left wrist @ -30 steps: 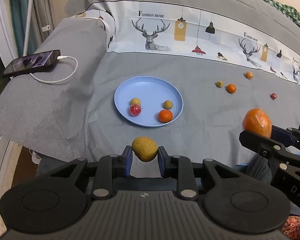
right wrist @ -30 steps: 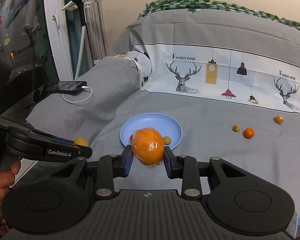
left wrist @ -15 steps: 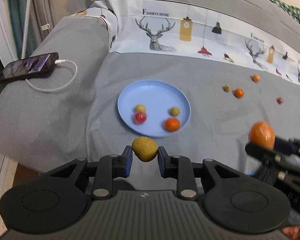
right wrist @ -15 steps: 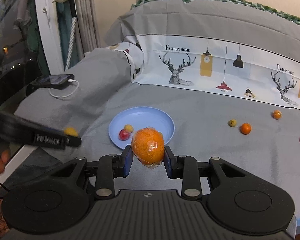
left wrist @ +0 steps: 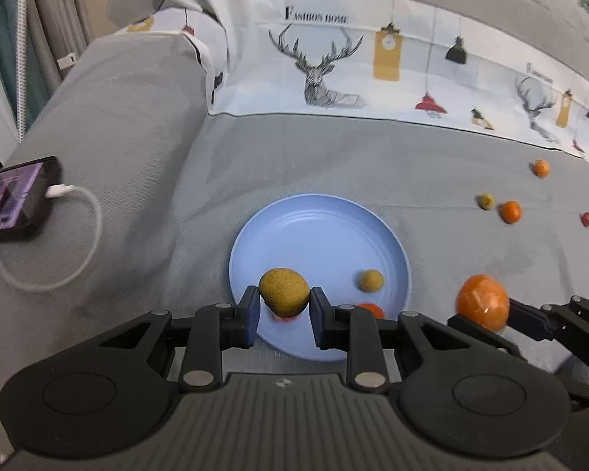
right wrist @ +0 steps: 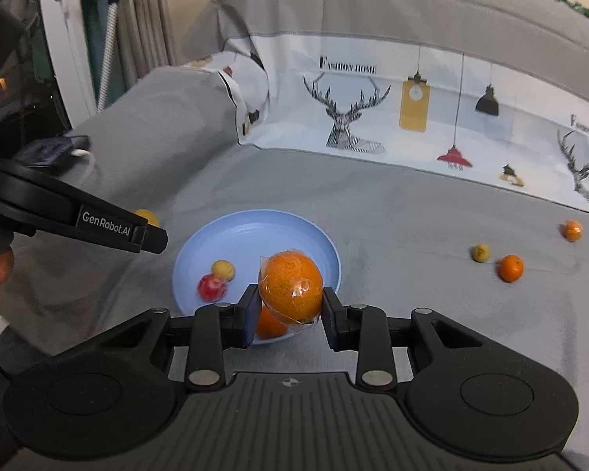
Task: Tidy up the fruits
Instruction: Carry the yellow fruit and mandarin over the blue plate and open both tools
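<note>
2 tongs (left wrist: 284, 310) (right wrist: 290, 316) w/ fruit; 4 loose fruits (left wrist: 510, 212); 1 plate (left wrist: 318, 227).

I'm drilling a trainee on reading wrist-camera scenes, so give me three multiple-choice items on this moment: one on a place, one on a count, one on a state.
1. Where does the phone lie?
A. on the grey cover left of the plate
B. on the plate
C. beside the loose fruits at right

2. How many fruits lie loose on the cover right of the plate?
A. one
B. four
C. seven

3. What is the right claw doing?
A. hanging open and empty
B. shut on a wrapped orange
C. shut on the plate's rim

Key: 1 A, the phone lies left of the blue plate. 2 B, four loose fruits show there. 3 B, the right claw clamps the wrapped orange.
</note>
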### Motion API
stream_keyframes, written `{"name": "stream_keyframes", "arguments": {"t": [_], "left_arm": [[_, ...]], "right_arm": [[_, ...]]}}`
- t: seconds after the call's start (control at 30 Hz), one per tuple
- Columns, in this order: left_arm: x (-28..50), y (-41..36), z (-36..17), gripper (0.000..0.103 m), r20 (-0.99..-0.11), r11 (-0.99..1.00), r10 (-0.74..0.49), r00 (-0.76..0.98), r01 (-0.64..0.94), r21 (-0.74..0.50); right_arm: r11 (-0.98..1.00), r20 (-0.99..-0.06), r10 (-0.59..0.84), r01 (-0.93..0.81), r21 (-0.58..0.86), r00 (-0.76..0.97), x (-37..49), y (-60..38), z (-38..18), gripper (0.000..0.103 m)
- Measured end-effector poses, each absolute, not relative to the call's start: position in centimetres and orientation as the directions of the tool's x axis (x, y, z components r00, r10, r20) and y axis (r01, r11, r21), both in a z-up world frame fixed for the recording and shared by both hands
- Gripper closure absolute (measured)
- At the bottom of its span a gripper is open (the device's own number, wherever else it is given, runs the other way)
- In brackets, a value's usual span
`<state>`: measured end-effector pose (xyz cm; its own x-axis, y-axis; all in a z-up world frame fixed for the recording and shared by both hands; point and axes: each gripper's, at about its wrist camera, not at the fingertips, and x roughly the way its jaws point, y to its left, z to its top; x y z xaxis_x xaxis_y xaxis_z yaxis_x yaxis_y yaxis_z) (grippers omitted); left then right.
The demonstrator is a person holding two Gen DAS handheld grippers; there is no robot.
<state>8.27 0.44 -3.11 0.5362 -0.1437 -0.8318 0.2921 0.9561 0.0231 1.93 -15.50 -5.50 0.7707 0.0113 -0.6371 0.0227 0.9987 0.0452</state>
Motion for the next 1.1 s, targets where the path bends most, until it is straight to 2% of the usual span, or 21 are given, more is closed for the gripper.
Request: {"name": "stream_keyframes", "arguments": {"t": [0.6,0.63,0.67,0.7,0.73,0.77,0.87,0.97,1.1], "left_arm": [[17.4,-1.6,-11.4,0.073,-0.898,0.958,-0.06,0.437,0.278,0.071],[17.5,-1.6,-11.6,0.067,-0.895,0.958,-0.057,0.442,0.276,0.076],[17.6,-1.6,-11.6,0.044,-0.891,0.958,-0.054,0.45,0.276,0.081],[17.5,-1.6,-11.5,0.028,-0.885,0.959,-0.05,0.464,0.271,0.088],[17.3,-1.5,-11.2,0.004,-0.876,0.961,-0.045,0.481,0.261,0.094],[17.0,-1.4,-10.9,0.0,-0.865,0.964,-0.039,0.5,0.248,0.1],[16.2,-1.3,-10.1,0.0,-0.874,0.96,-0.025,0.486,0.257,0.116],[15.0,-0.6,-9.6,0.0,-0.905,0.961,-0.024,0.425,0.259,0.096],[11.9,0.6,-8.8,0.0,-0.928,0.971,-0.046,0.369,0.233,0.045]], "right_arm": [[0.998,-0.754,0.054,-0.016,0.058,0.655,10.7,-16.1,-12.6,0.069],[0.998,-0.759,0.059,-0.022,0.059,0.649,11.1,-16.1,-12.7,0.068],[0.998,-0.759,0.064,-0.025,0.062,0.648,11.3,-16.1,-12.8,0.067],[0.997,-0.759,0.071,-0.031,0.067,0.647,11.5,-16.1,-12.7,0.062],[0.997,-0.764,0.079,-0.038,0.071,0.64,11.7,-16.1,-12.7,0.046],[0.996,-0.767,0.082,-0.037,0.076,0.636,11.8,-16.1,-12.6,0.032],[0.997,-0.778,0.073,-0.02,0.077,0.624,11.2,-16.0,-12.0,0.014],[0.996,-0.797,0.063,0.017,0.092,0.601,9.6,-16.0,-11.2,0.005],[0.986,-0.821,0.068,0.086,0.14,0.566,6.2,-15.8,-10.1,0.003]]}}
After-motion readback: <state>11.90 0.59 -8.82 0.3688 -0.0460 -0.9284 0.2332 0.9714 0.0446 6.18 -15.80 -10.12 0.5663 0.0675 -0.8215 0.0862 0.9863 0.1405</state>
